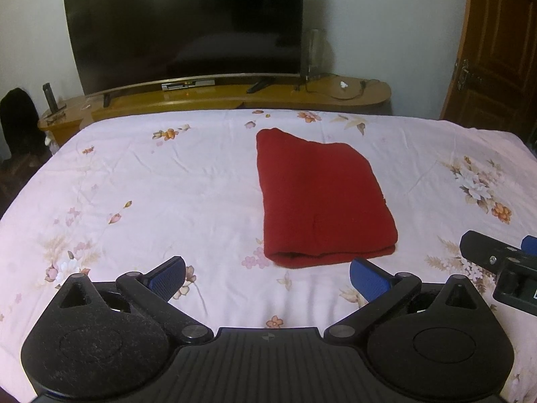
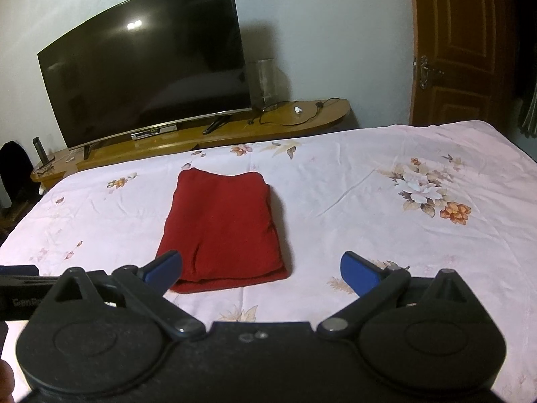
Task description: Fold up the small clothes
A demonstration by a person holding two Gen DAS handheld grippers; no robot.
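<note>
A red knitted garment folded into a thick rectangle (image 1: 319, 198) is seen lying flat on the bed covered with a pale pink floral sheet (image 1: 151, 181), toward the middle and somewhat nearer the far edge. Its near end shows stacked layers with a rounded fold, and a shallow crease runs along its top surface. In the right wrist view the same garment (image 2: 221, 225) lies slightly left of centre, its layered edges visible on the right side.

The left gripper (image 1: 266, 277) is held wide apart just short of the garment's near edge, with nothing between its blue-padded fingers (image 1: 167, 275). The right gripper (image 2: 261, 268) is likewise spread wide and empty, its left finger overlapping the garment's near corner in the view; contact cannot be determined.

A clear glass cylindrical vessel (image 2: 263, 82) stands on the long wooden desk (image 1: 268, 95) beside the large black curved television (image 1: 184, 27); its contents cannot be made out. A small white object near the cable is too small to identify. A brown panelled wooden door (image 2: 459, 43) is cut off at the frame edge.
</note>
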